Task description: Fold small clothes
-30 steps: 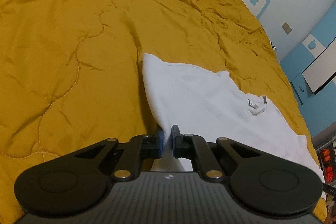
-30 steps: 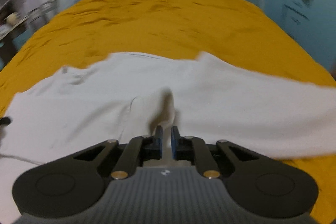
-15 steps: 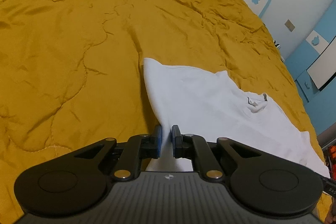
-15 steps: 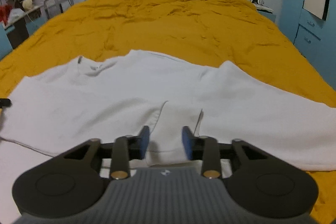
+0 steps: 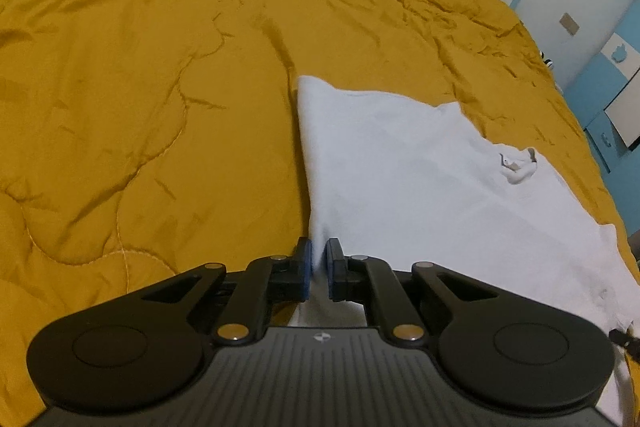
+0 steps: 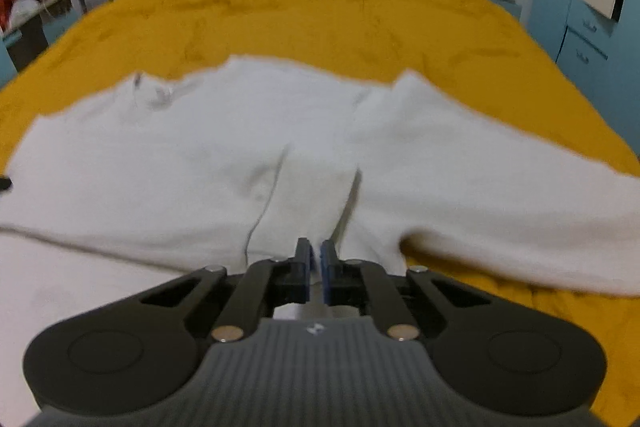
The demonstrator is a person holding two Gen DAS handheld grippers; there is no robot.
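White cotton long-sleeved shirt (image 6: 224,155) spread flat on mustard-yellow quilted bed cover (image 5: 132,99), pinched at opposite edges by nearly closed left gripper (image 5: 317,269) and right gripper (image 6: 314,269), apparently to carry both edges over together.

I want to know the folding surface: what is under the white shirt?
The white shirt lies on a wrinkled mustard-yellow quilt, which shows on all sides of it. Whatever lies directly beneath the cloth is covered. Both the left gripper and the right gripper pinch its fabric.
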